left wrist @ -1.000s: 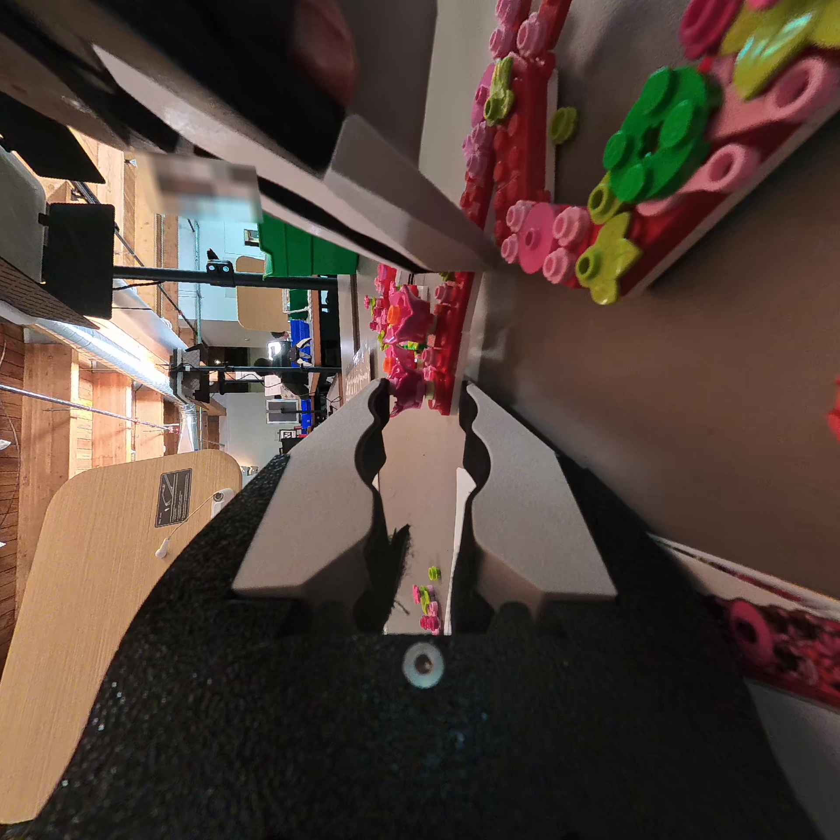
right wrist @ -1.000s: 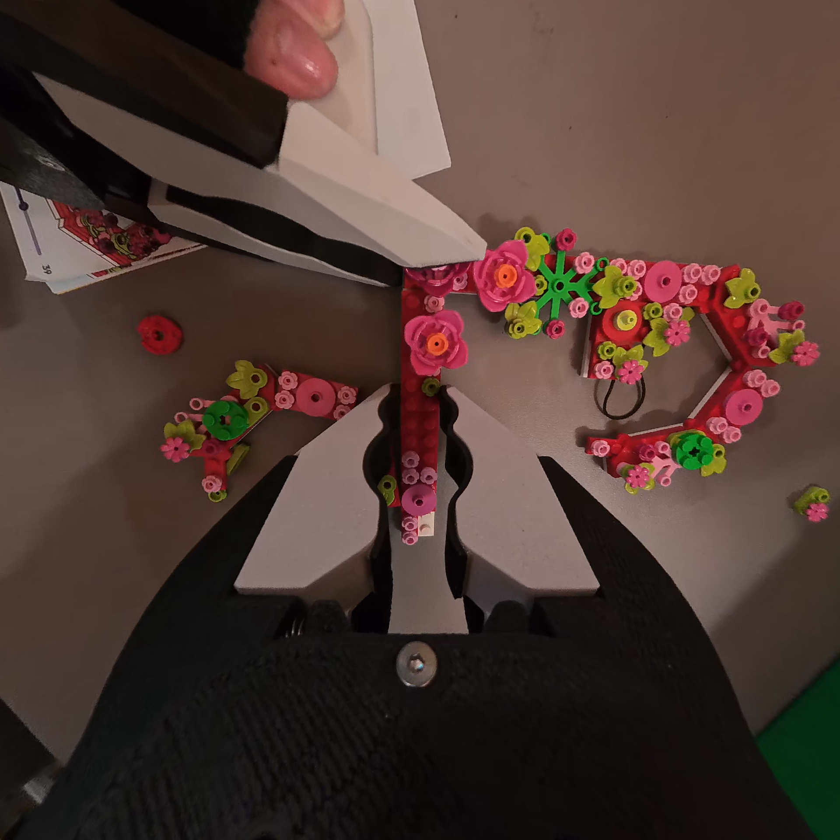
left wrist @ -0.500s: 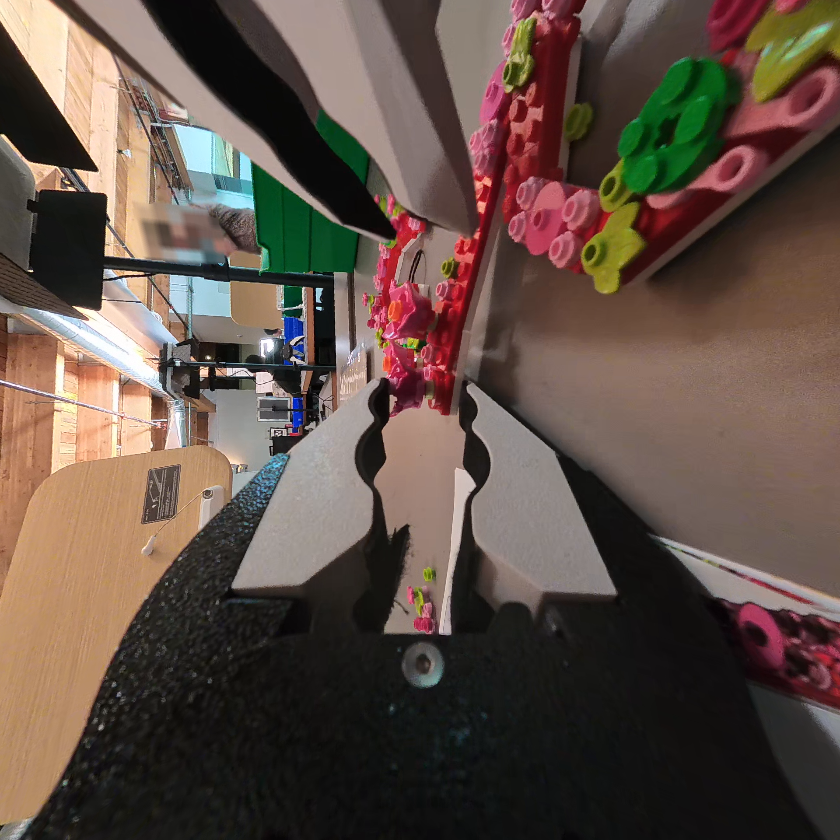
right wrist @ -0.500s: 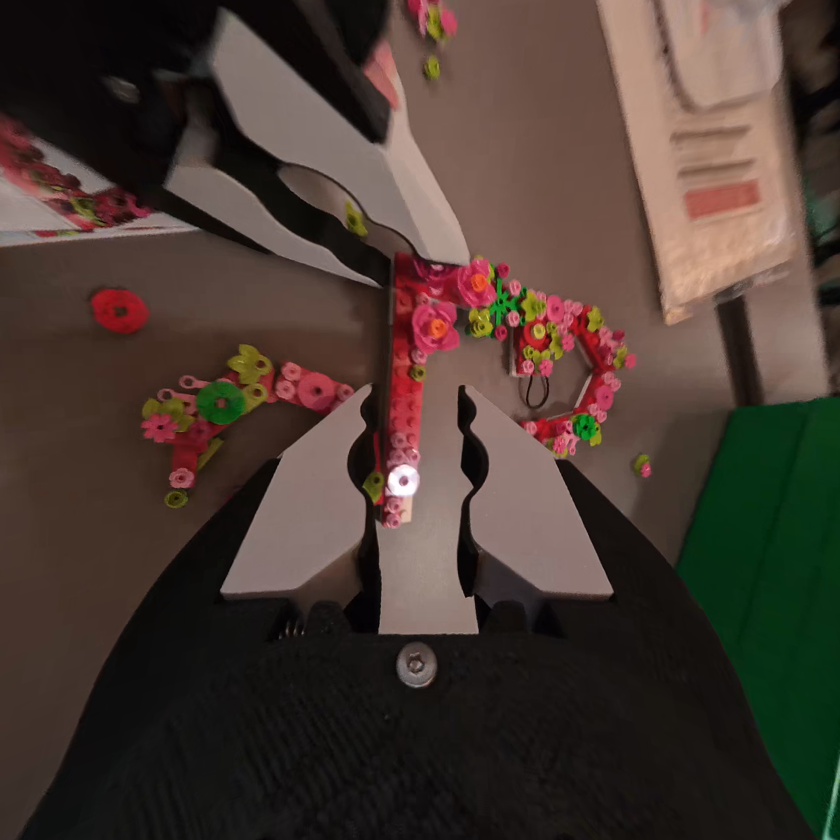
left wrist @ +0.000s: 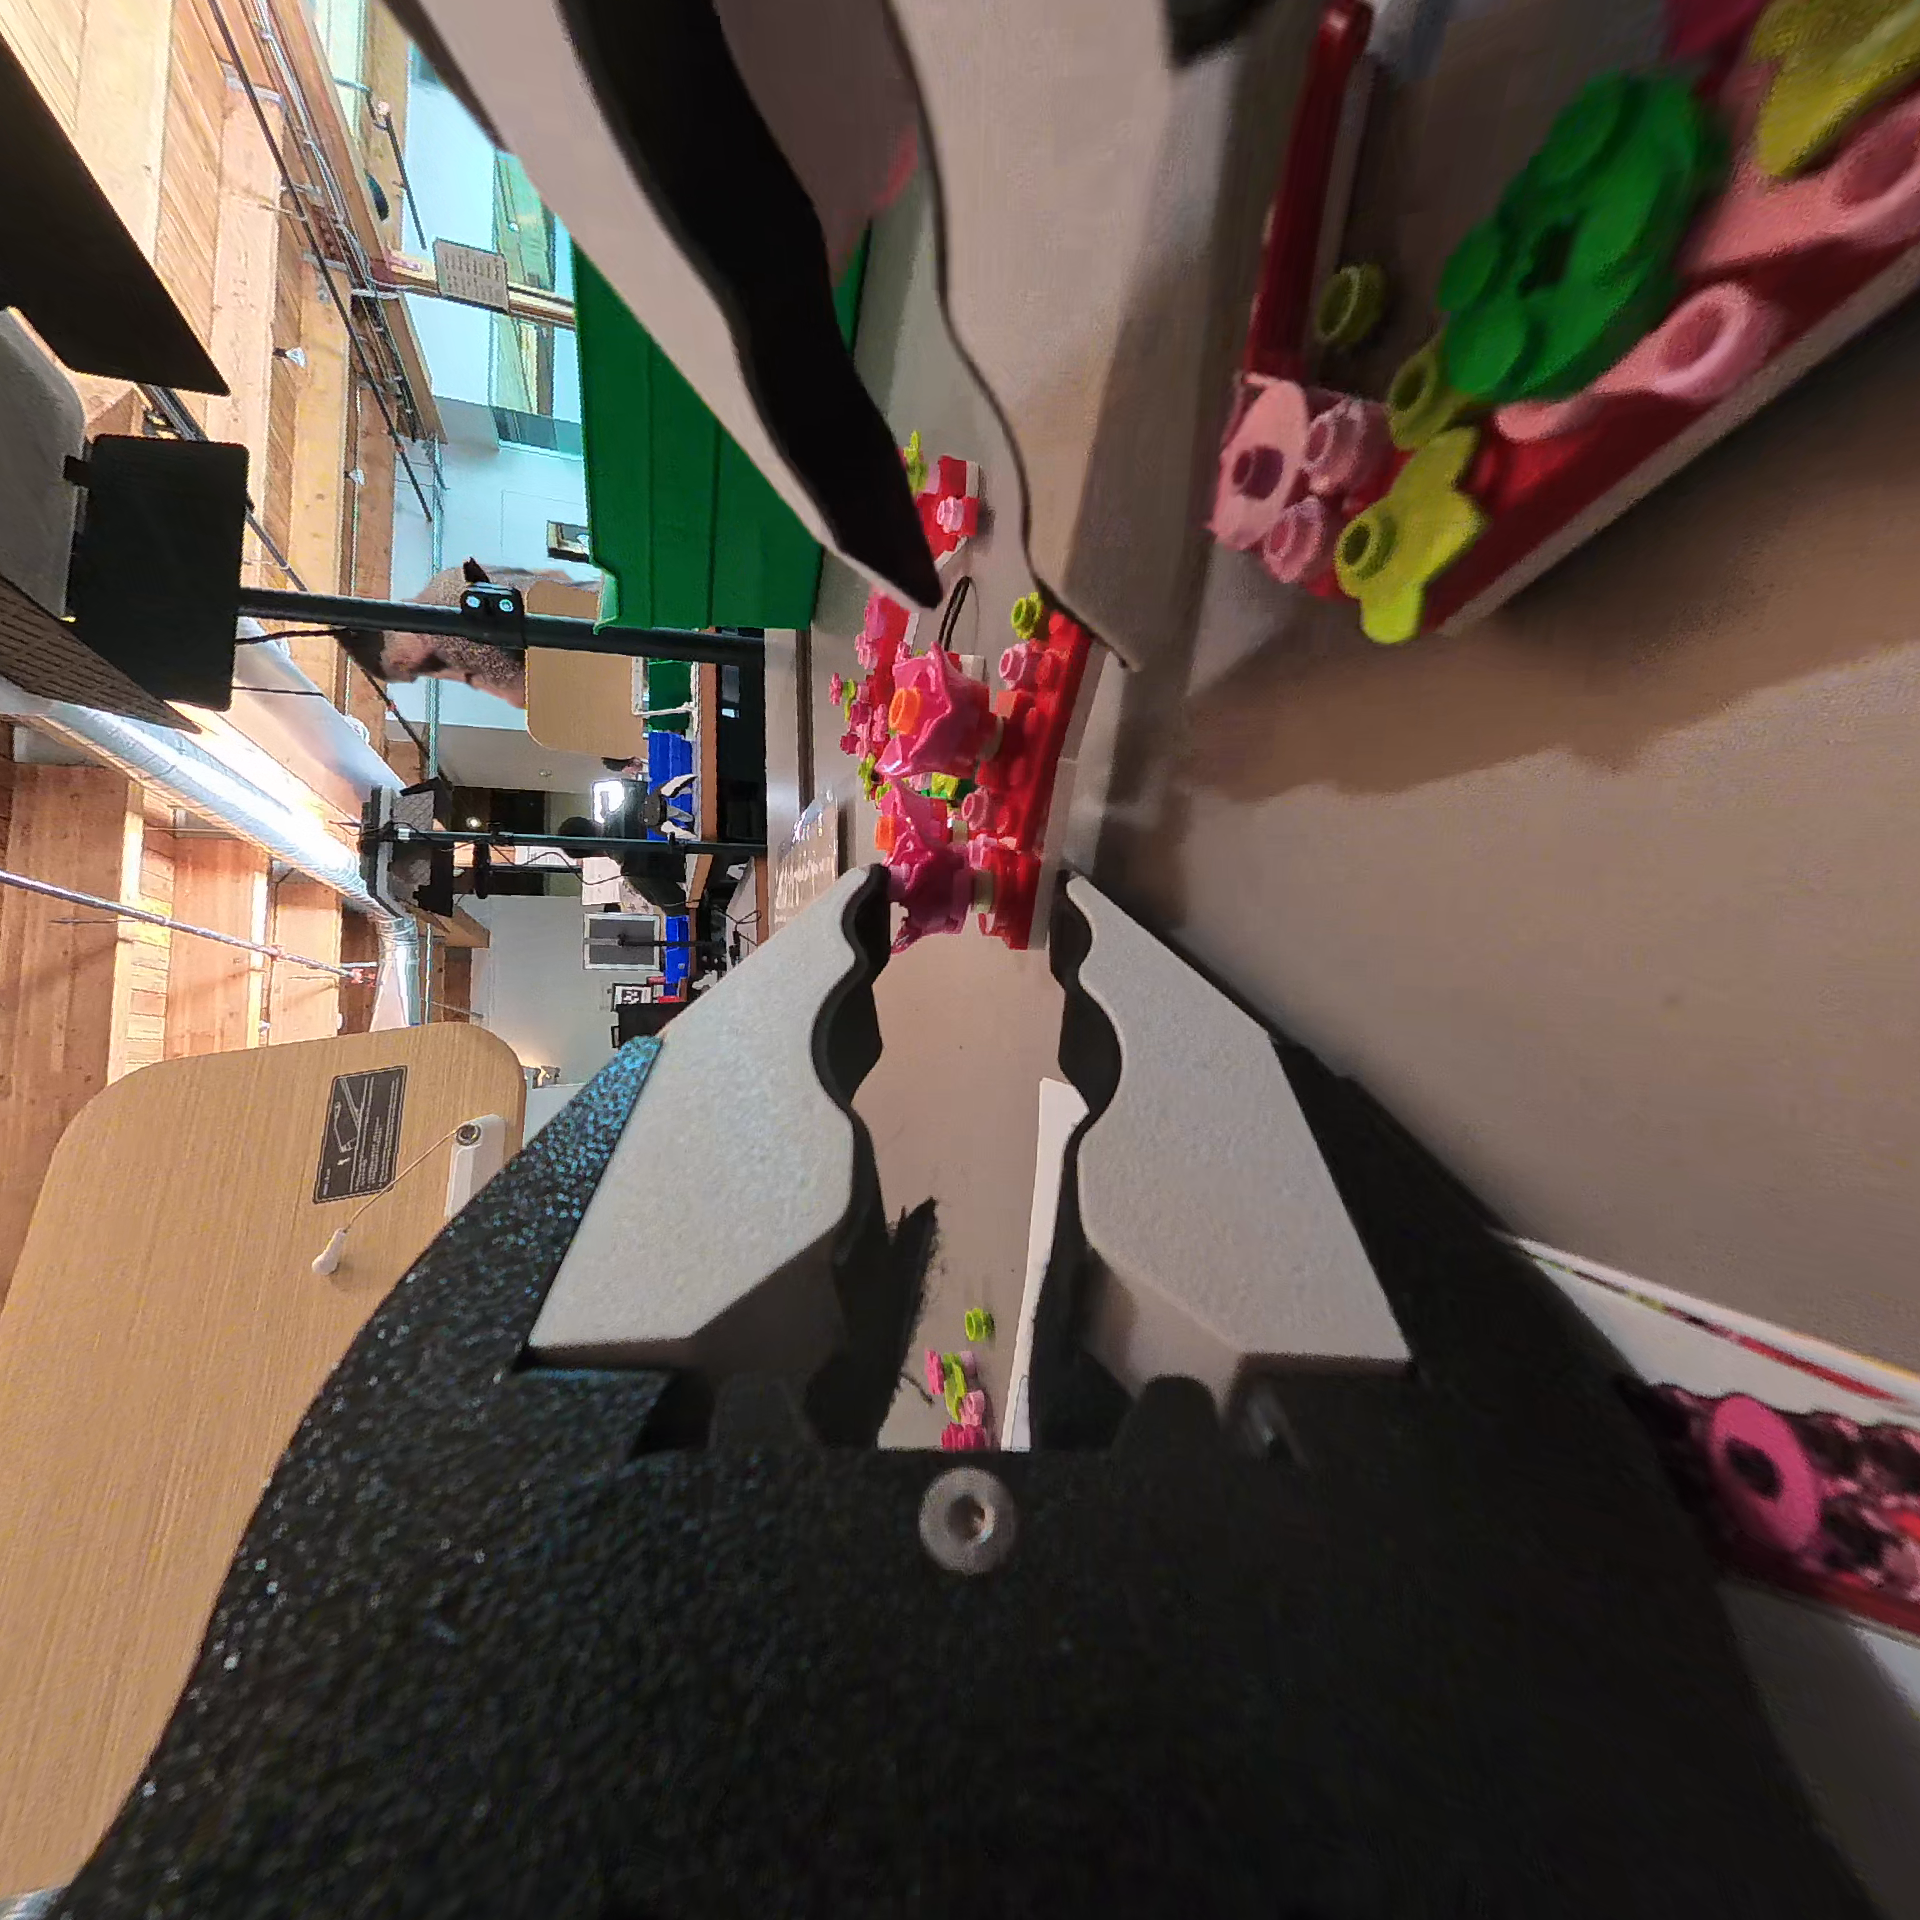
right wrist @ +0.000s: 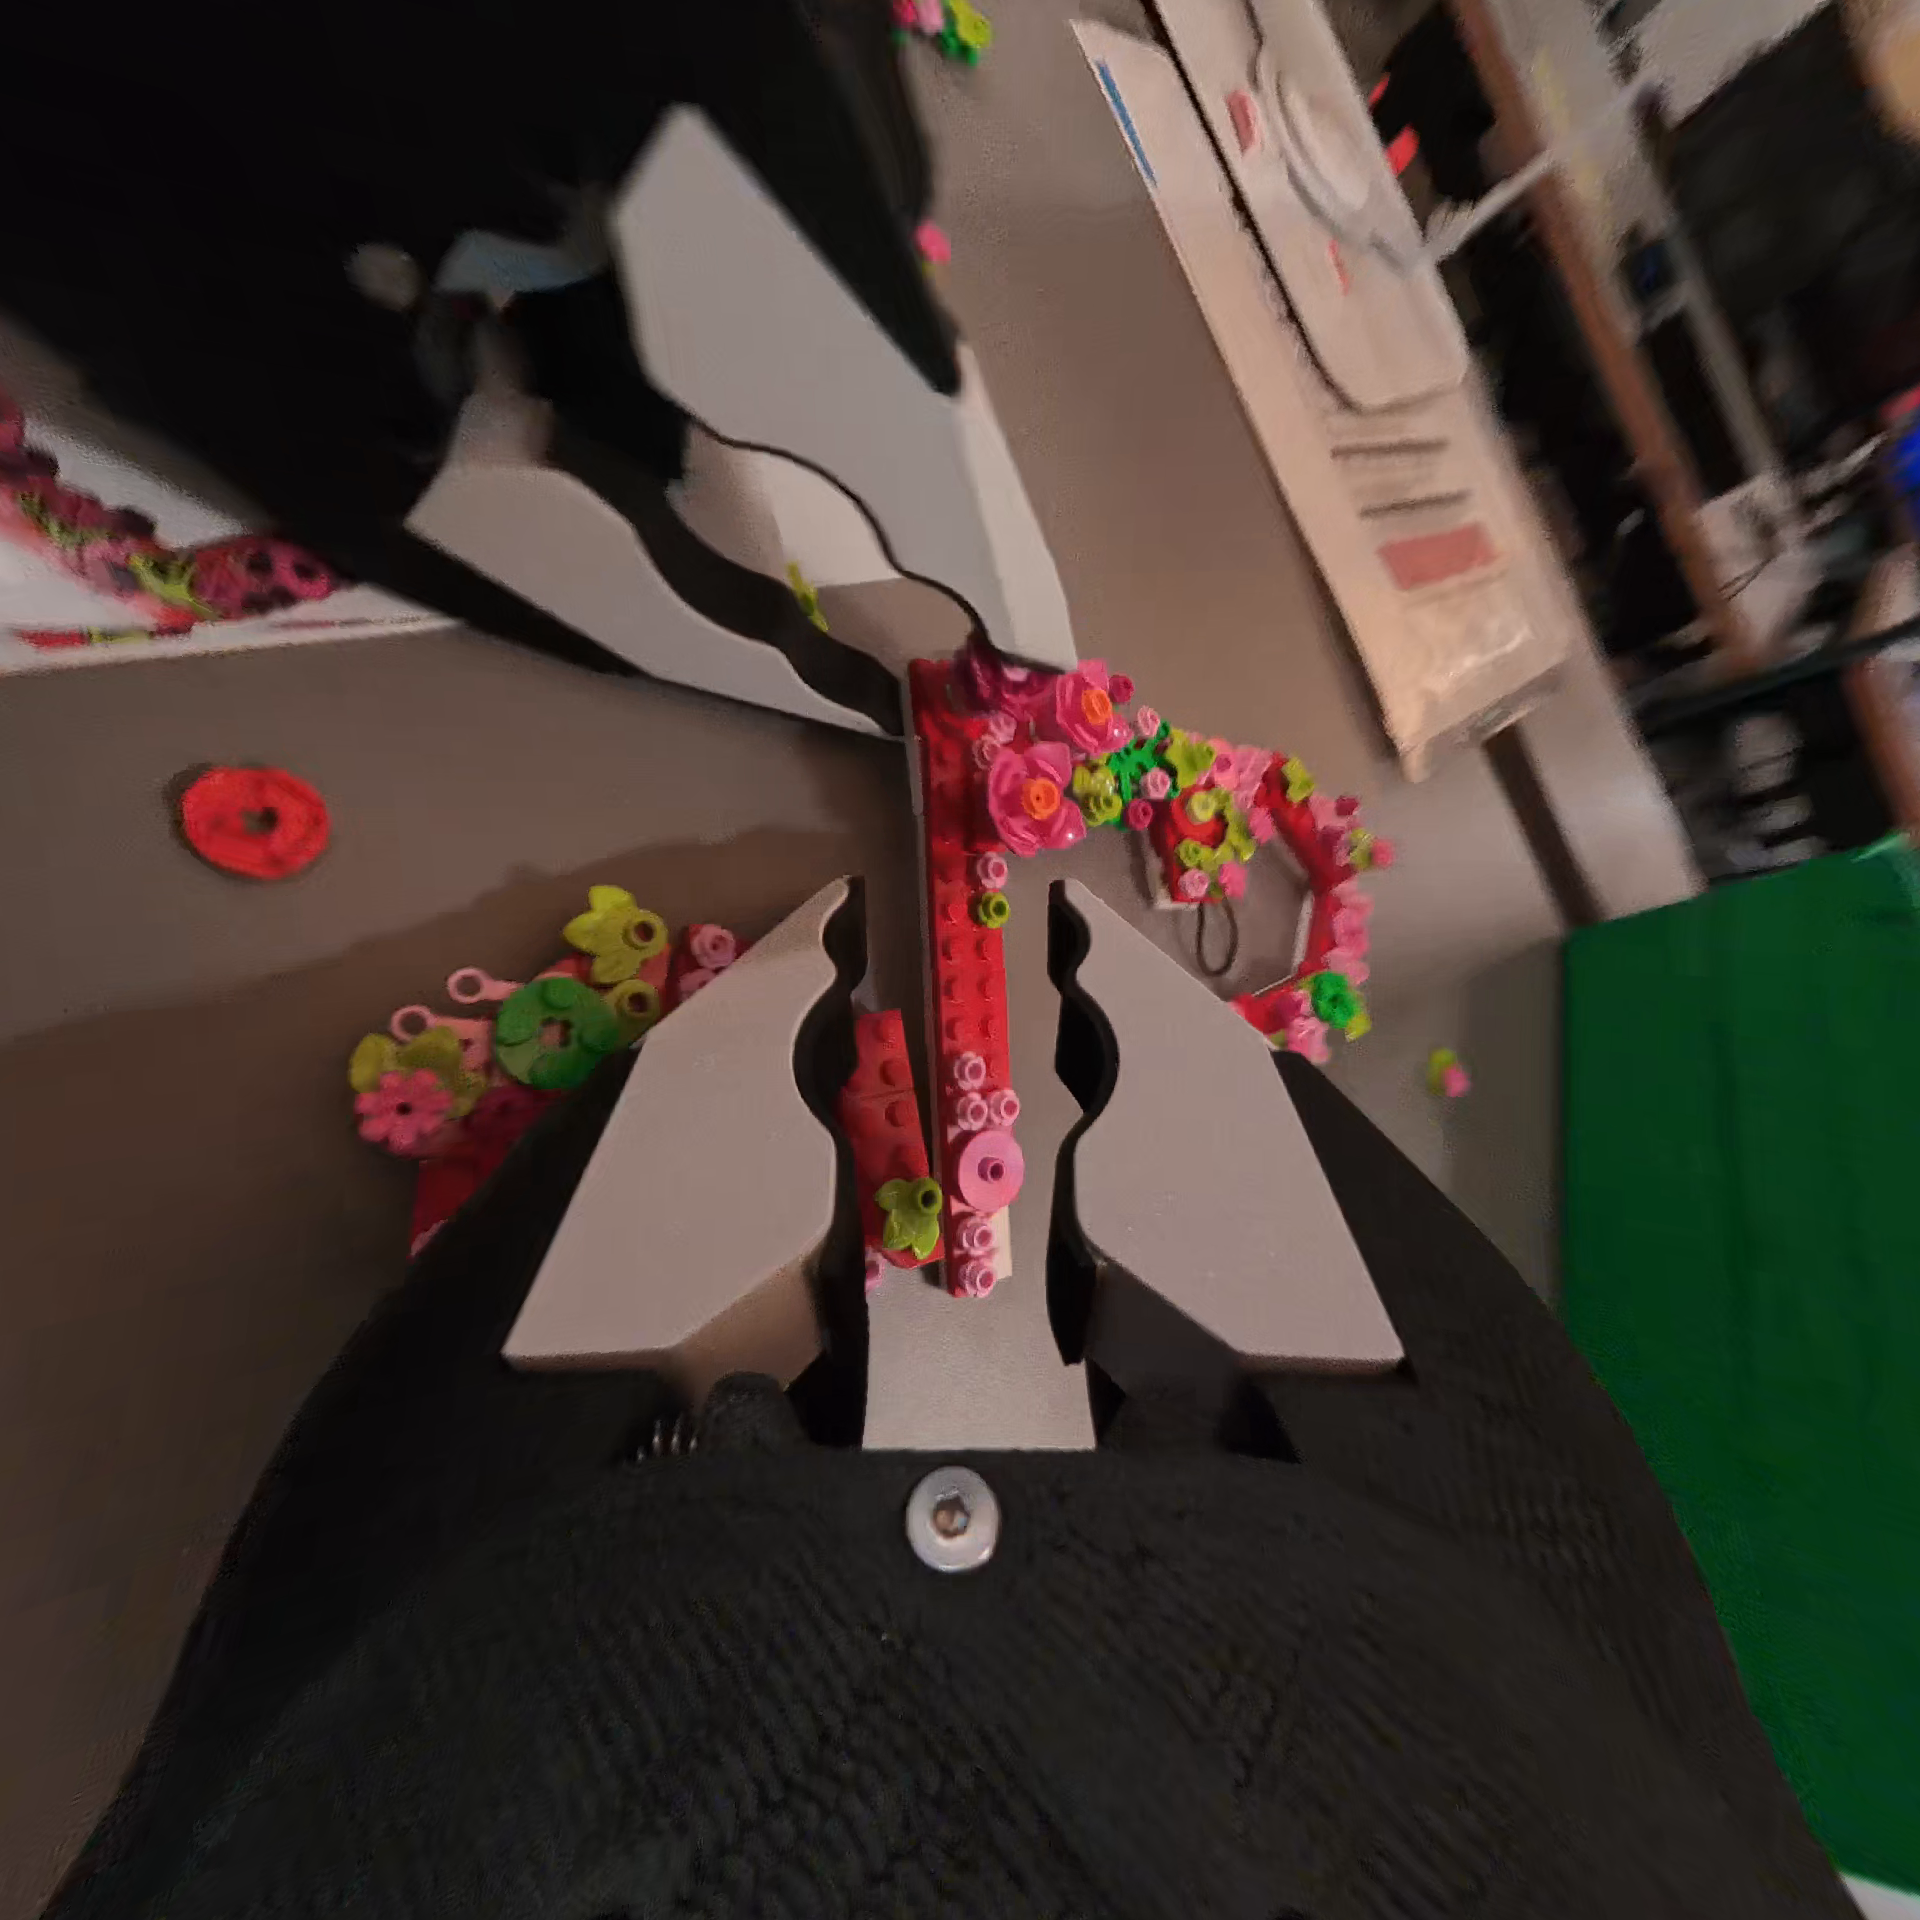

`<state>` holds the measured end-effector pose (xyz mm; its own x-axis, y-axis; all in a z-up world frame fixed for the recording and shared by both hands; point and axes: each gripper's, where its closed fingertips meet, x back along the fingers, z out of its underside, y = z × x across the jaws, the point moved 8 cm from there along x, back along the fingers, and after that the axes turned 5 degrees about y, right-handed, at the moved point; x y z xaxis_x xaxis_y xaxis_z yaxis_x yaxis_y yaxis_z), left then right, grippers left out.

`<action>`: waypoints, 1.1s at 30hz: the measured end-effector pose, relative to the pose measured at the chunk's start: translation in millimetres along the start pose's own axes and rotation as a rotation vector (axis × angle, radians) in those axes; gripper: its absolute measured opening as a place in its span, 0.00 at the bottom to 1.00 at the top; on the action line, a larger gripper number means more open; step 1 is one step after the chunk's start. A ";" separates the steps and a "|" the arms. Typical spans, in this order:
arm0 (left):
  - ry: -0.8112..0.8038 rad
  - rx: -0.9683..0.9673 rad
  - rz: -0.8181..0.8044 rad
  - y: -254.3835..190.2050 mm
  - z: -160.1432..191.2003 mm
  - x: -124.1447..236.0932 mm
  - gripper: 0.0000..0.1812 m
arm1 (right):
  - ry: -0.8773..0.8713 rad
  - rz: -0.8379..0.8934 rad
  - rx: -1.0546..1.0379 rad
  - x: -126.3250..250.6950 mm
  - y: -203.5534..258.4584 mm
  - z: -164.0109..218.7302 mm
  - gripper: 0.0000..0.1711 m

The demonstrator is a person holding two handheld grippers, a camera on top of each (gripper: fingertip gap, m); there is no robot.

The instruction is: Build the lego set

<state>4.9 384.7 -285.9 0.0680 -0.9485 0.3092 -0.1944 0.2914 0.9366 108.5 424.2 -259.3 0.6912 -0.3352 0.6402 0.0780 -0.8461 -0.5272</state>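
Both my tongs stand apart: right gripper (right wrist: 951, 904) straddles the long red flowered strip (right wrist: 971, 997) on the grey table (right wrist: 520, 748), left gripper (left wrist: 971, 904) at its far end. I'd close squarely on bare studs, sparing flowers.

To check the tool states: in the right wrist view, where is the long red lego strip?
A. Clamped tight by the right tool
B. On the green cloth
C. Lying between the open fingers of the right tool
C: the red strip lies in the gap of the right tool, with space on both sides.
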 end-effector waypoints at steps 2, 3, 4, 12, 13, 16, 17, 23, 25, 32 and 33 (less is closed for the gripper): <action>-0.003 -0.001 -0.001 0.0 0.0 -0.2 0.16 | -0.009 -0.086 -0.117 -4.8 -8.5 3.4 0.20; -0.005 -0.001 -0.001 0.0 0.0 -0.2 0.16 | -0.011 -0.124 -0.160 -8.2 -12.7 5.8 0.20; -0.005 0.000 -0.001 0.1 0.1 -0.2 0.16 | -0.020 -0.159 -0.190 -11.6 -16.0 7.7 0.19; -0.013 -0.005 -0.005 -0.1 -0.1 -0.4 0.16 | -0.065 -0.324 -0.255 -23.8 -25.8 5.5 0.15; -0.015 -0.006 -0.006 -0.2 -0.1 -0.4 0.16 | -0.066 -0.337 -0.259 -24.9 -26.7 4.9 0.14; -0.015 -0.008 -0.009 -0.2 0.1 -0.7 0.16 | -0.060 -0.395 -0.265 -26.9 -27.7 4.5 0.10; -0.018 -0.010 -0.009 -0.3 0.1 -0.7 0.16 | -0.051 -0.414 -0.268 -27.4 -27.1 4.5 0.09; -0.018 -0.034 -0.023 -1.1 -0.8 -0.5 0.16 | -0.008 -0.431 -0.304 -29.3 -28.4 2.8 0.09; -0.023 -0.045 -0.029 -1.6 -1.2 0.0 0.16 | 0.006 -0.473 -0.355 -30.3 -30.2 3.5 0.09; -0.024 -0.050 -0.031 -2.1 -1.3 0.4 0.16 | 0.028 -0.548 -0.393 -33.7 -34.3 4.0 0.09; -0.024 -0.046 -0.029 -2.1 -1.2 0.4 0.16 | 0.029 -0.543 -0.389 -33.7 -34.4 3.8 0.09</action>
<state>6.5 383.9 -287.5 0.0495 -0.9592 0.2784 -0.1475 0.2686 0.9519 85.3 466.3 -264.9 0.6067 0.1741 0.7756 0.1407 -0.9838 0.1108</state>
